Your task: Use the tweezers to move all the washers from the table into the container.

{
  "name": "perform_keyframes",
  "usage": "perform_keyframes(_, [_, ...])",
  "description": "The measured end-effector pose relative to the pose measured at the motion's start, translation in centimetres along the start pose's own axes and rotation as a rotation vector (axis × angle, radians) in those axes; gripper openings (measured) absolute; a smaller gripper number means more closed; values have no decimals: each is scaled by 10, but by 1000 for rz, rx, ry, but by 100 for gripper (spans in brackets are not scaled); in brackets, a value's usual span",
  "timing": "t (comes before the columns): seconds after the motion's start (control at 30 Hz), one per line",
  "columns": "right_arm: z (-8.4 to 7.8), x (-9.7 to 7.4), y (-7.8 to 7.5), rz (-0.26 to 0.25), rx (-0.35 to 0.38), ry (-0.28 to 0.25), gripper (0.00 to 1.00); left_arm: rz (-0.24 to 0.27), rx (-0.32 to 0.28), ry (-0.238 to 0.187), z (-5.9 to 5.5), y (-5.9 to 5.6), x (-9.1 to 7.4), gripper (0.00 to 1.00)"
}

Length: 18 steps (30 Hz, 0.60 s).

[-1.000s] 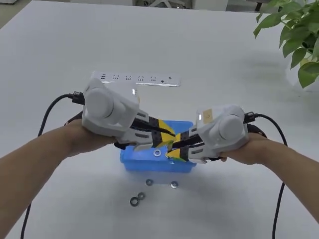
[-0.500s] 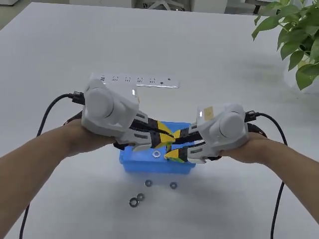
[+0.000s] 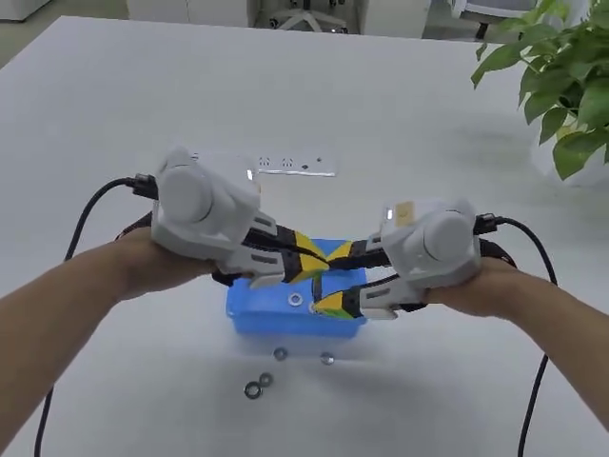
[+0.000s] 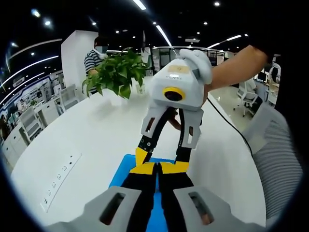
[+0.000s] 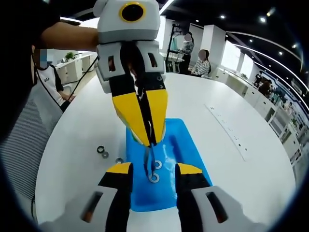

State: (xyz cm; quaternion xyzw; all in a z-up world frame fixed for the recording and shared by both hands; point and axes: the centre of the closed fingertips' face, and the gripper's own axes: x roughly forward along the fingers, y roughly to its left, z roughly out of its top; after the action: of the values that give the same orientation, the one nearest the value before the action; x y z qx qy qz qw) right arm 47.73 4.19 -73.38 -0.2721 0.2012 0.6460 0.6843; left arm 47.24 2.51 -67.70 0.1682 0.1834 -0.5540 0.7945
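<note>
Left gripper [image 3: 314, 259]: over the blue container [image 3: 285, 319], jaws clenched. In the right gripper view we see it clamps the tweezers [image 5: 151, 154]; in the head view we cannot make them out. Their long axis runs on from the left gripper's jaws, tips pointing down into the container, just above two washers inside [image 5: 154, 178].

In the head view we count one washer in the container [image 3: 295, 300] and four loose washers [image 3: 280, 354] on the table, just beside its near wall.

Right gripper [image 3: 331, 281]: over the container's right end, facing the left gripper. Its jaws are spread and hold nothing, and the left gripper view shows this face-on [image 4: 164, 145].

Beyond the container's far side lies a power strip [image 3: 276, 164].
</note>
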Motion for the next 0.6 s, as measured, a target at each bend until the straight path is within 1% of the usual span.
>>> perform_keyframes(0.07, [1,-4,1,-9,12,0,40,4,-8,-8,4,0,-2,5])
perform_keyframes(0.37, [4,-21,6,-55,42,1,53,13,-3,-10,14,-2,-11,5])
perform_keyframes(0.47, [8,-29,9,-76,70,-23,58,13,-2,-10,17,-4,-15,5])
perform_keyframes(0.6, [7,-35,12,-100,88,-33,66,12,-4,-11,21,-6,-18,5])
